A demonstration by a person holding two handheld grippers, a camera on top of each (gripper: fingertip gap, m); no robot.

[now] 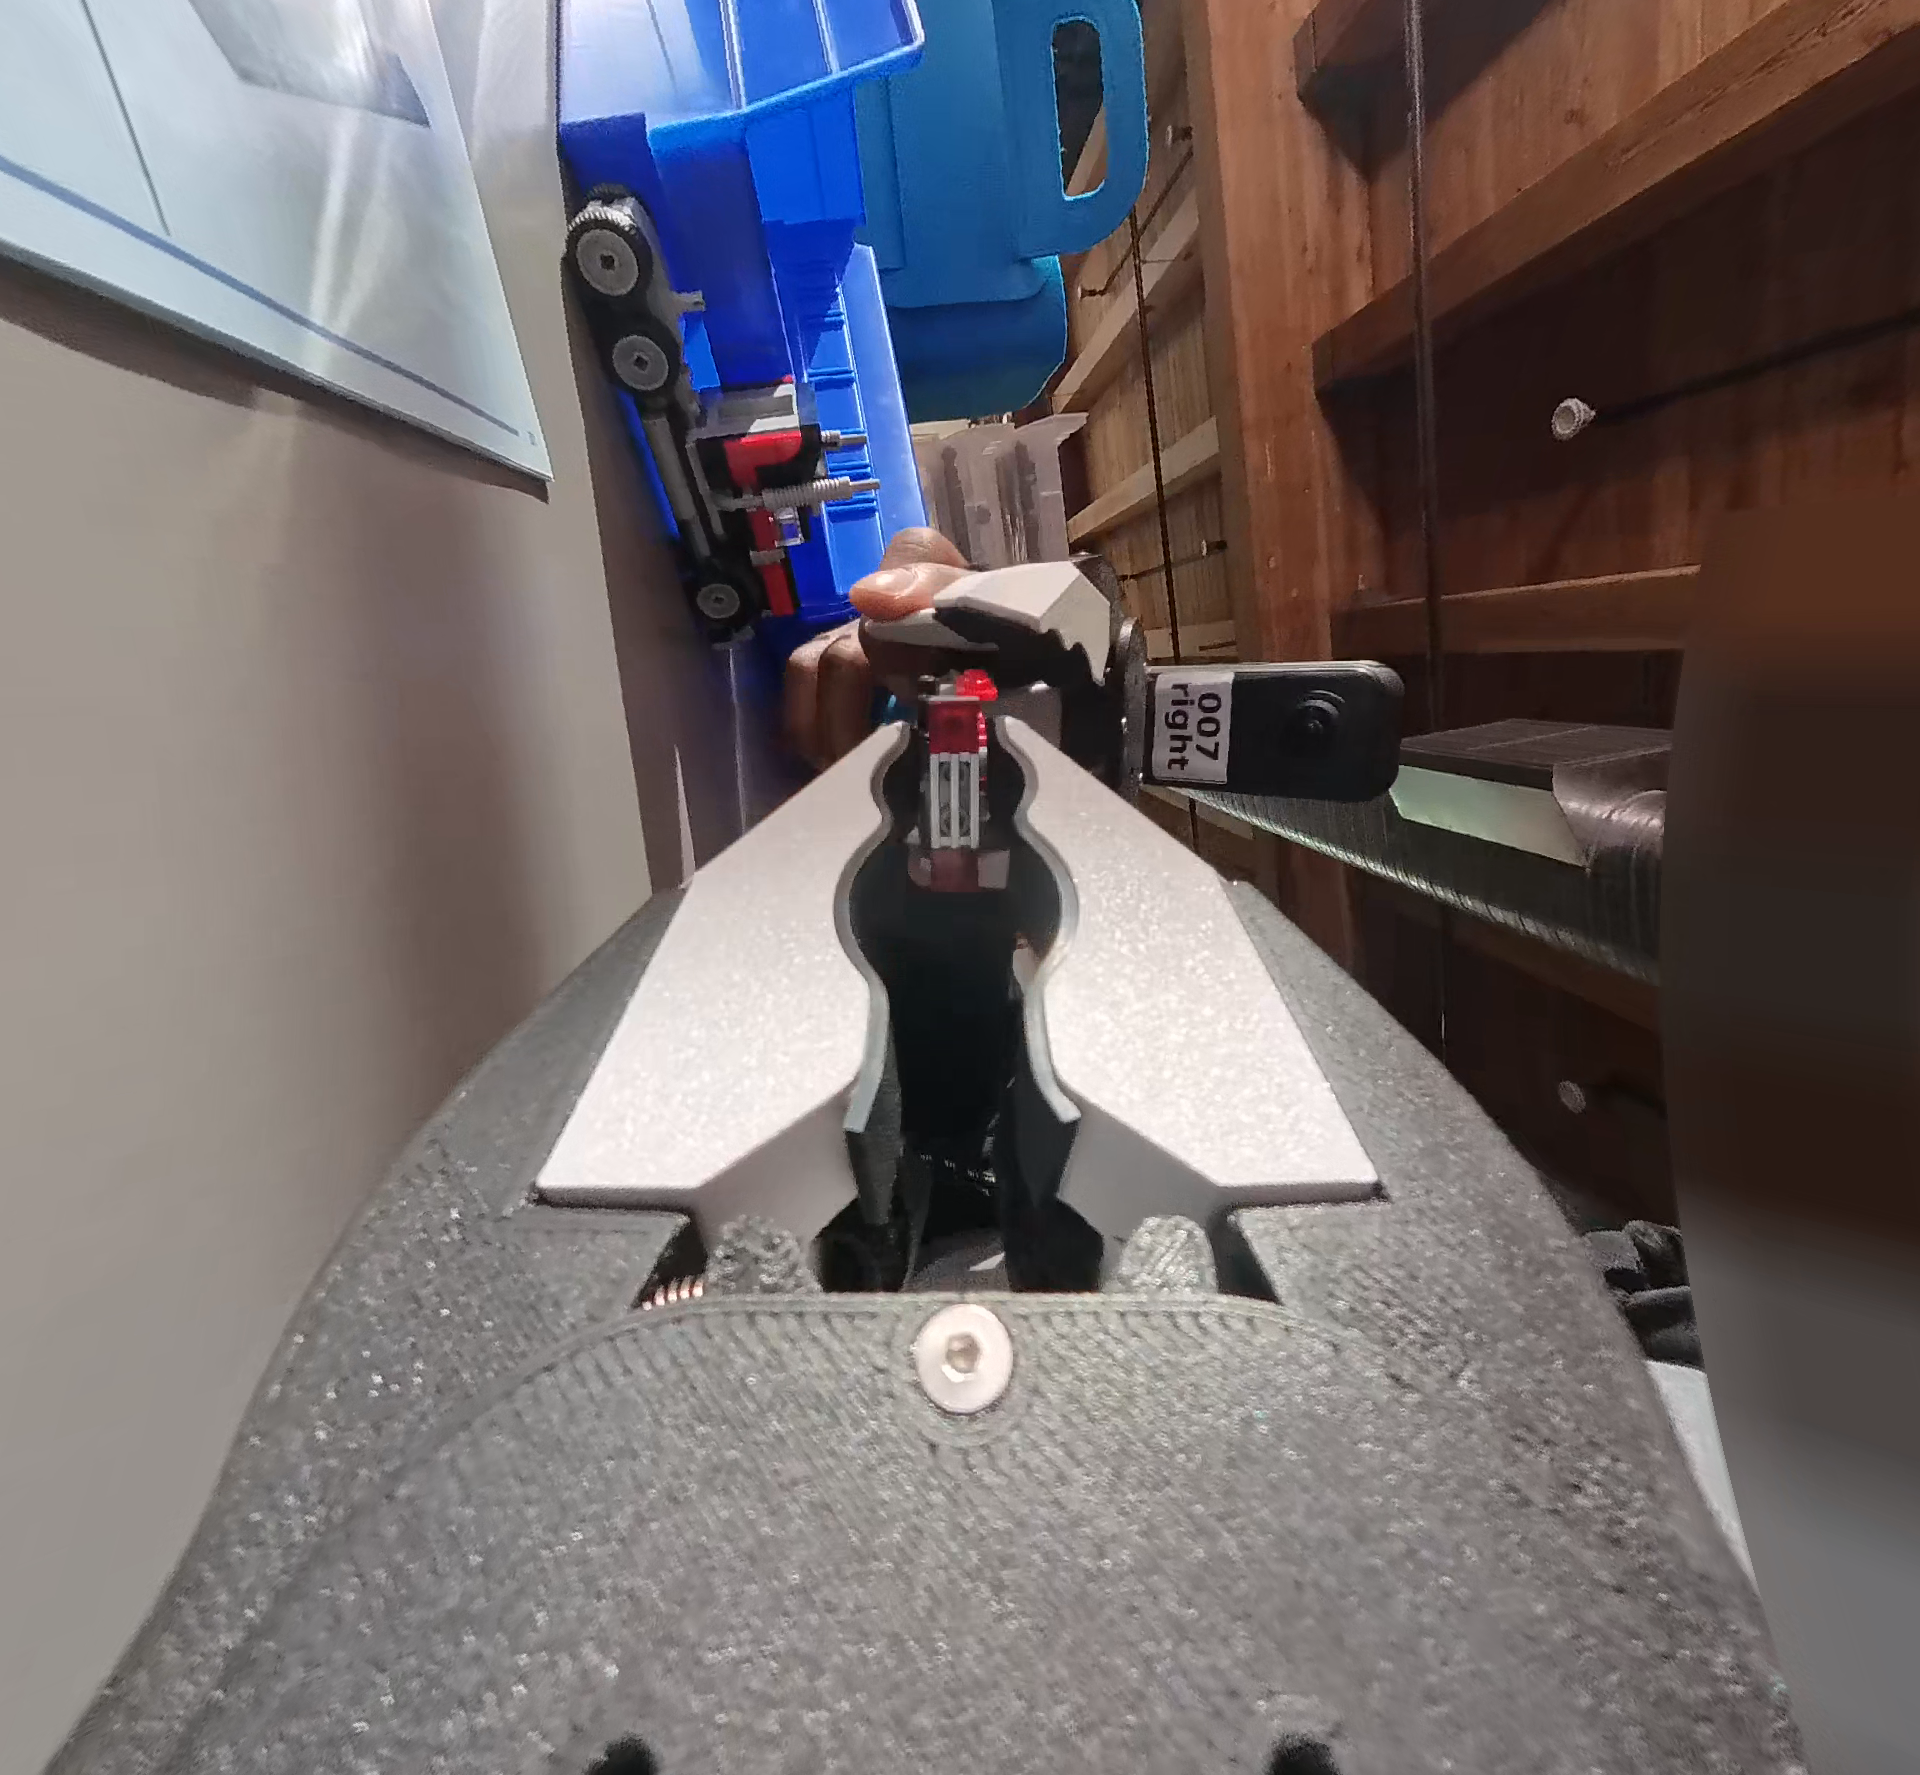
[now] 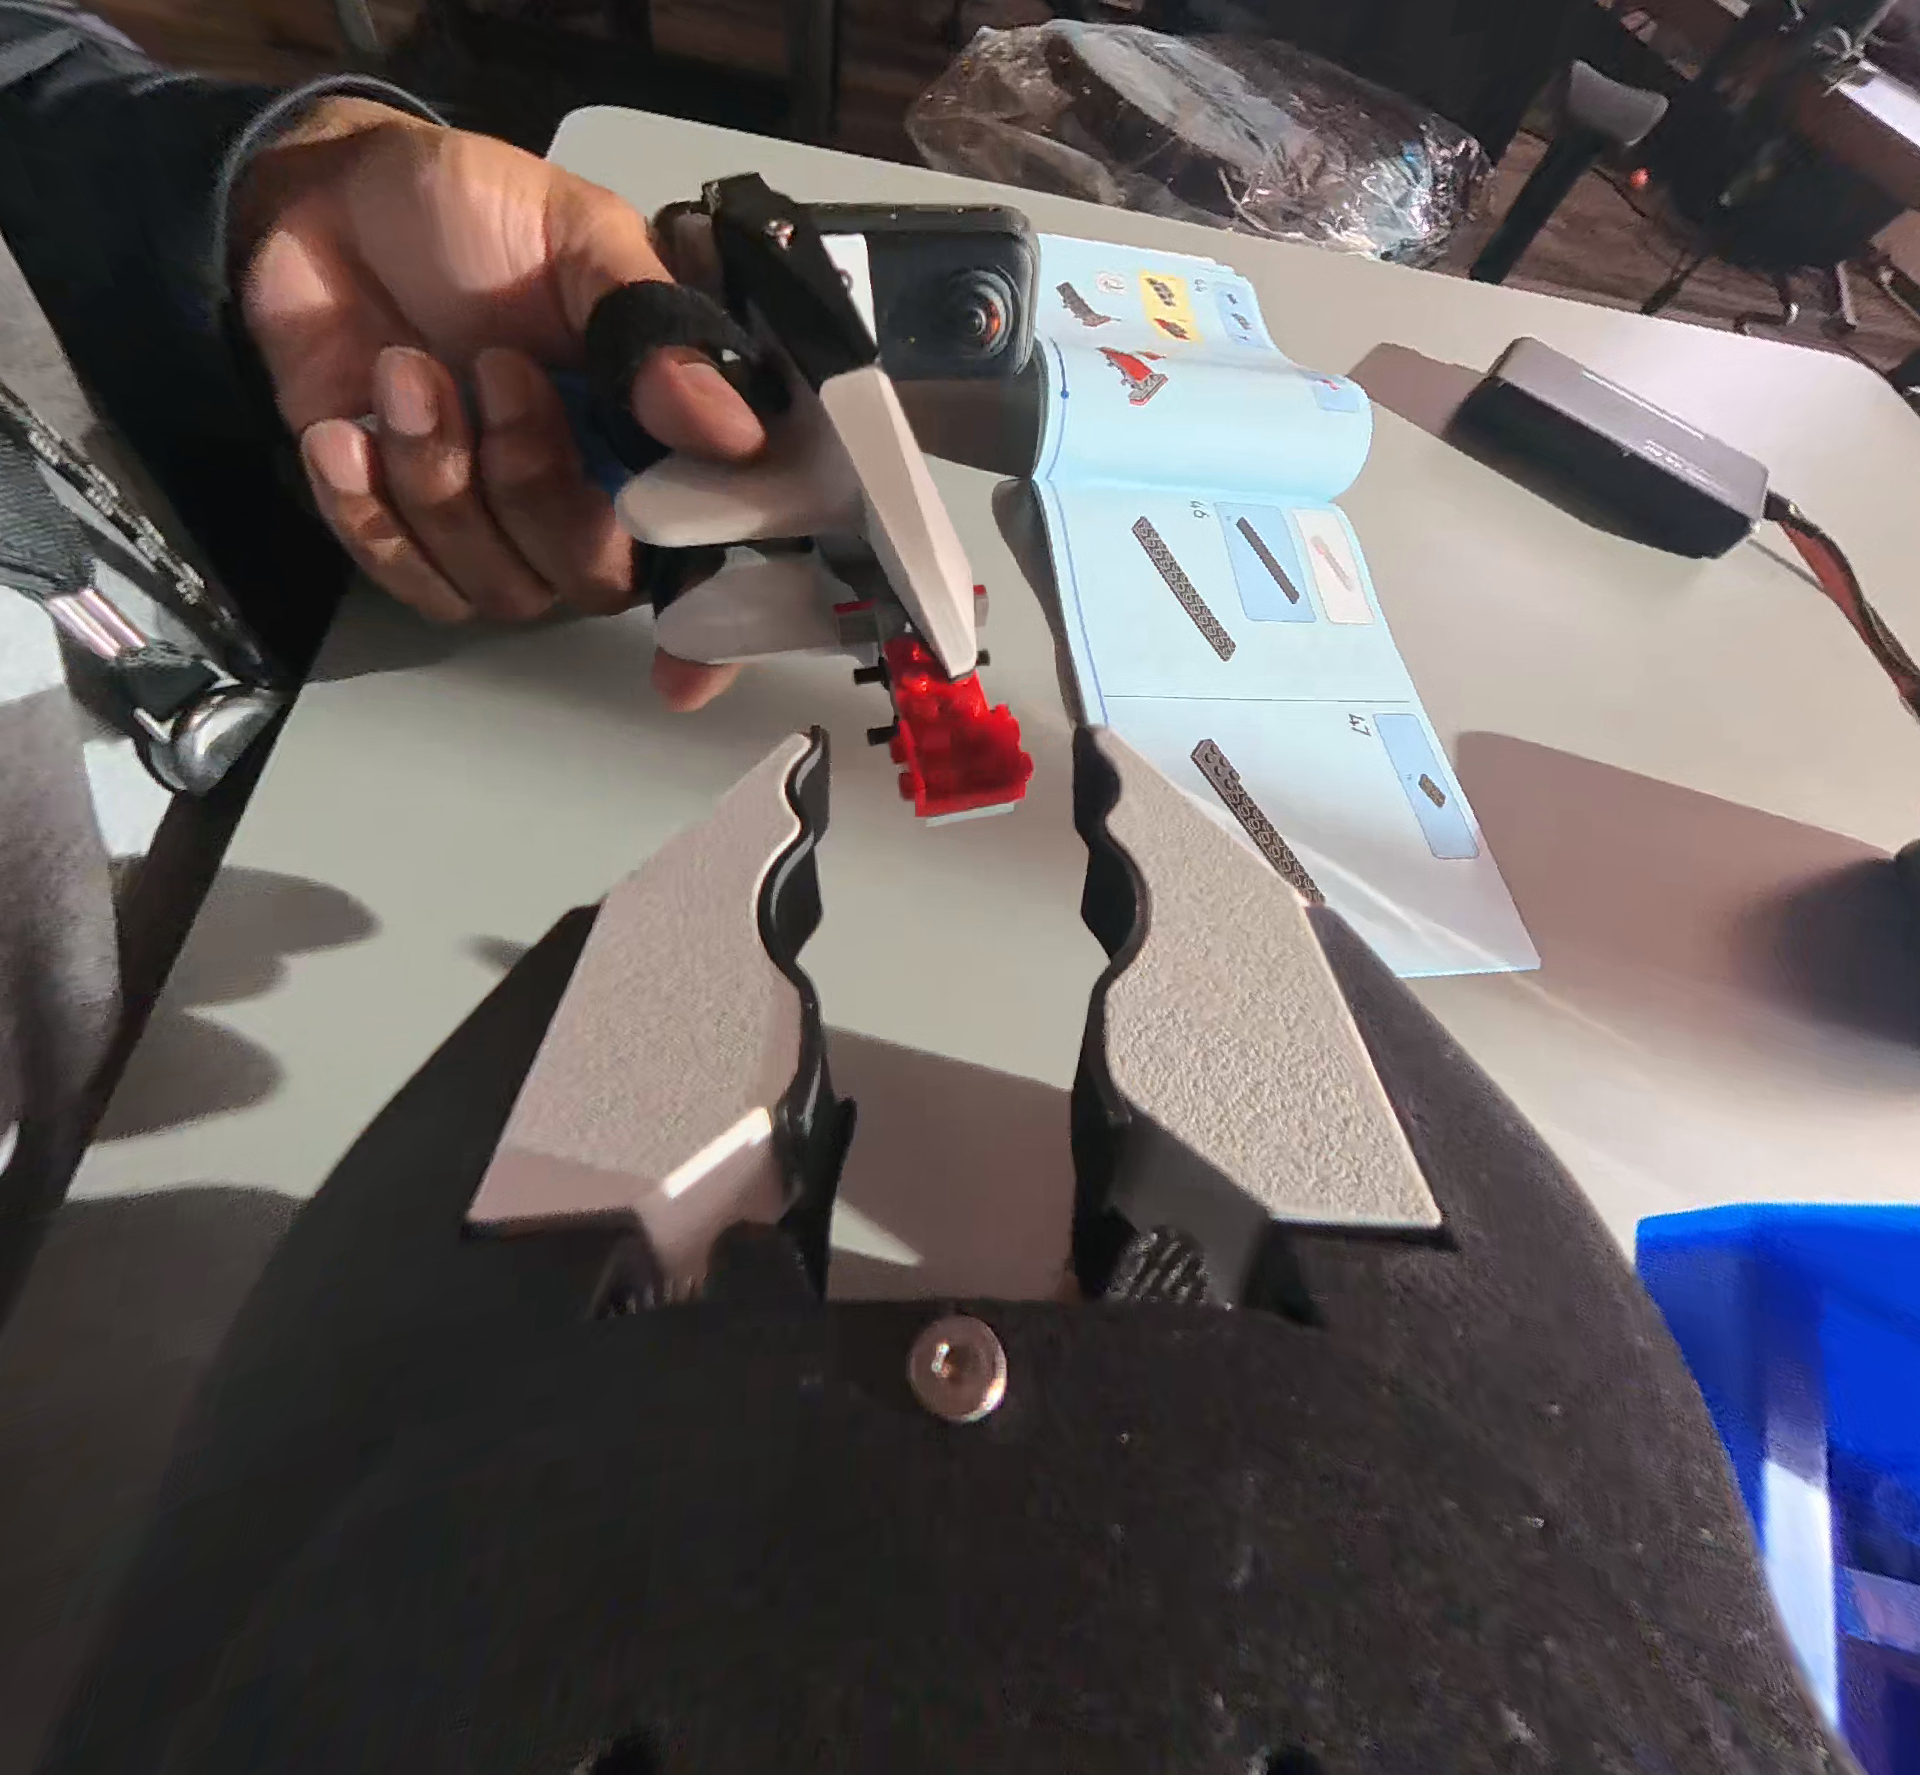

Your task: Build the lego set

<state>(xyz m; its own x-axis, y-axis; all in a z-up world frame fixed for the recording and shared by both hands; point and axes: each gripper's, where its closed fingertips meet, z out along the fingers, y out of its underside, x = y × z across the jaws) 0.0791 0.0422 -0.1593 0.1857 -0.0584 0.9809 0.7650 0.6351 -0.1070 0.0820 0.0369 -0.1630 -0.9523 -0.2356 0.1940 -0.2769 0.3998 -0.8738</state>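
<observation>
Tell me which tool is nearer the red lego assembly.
Left. The left tool is clamped on the red lego assembly; the right tool sits open, just short of it.

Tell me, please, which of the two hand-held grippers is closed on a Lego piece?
The left hand-held gripper: its fingers pinch the small red-and-grey Lego assembly, while the right hand-held gripper is open and empty.

A grainy matt grey face is shown on the right gripper's fingers (image 2: 675, 987), set in rough black printed plastic. Glossy red plastic is seen on the lego piece (image 2: 961, 749). The instruction booklet (image 2: 1299, 707) is smooth paper; the blue bin (image 1: 790, 115) is shiny plastic, and the wall (image 1: 1558, 167) is bare wood.
</observation>
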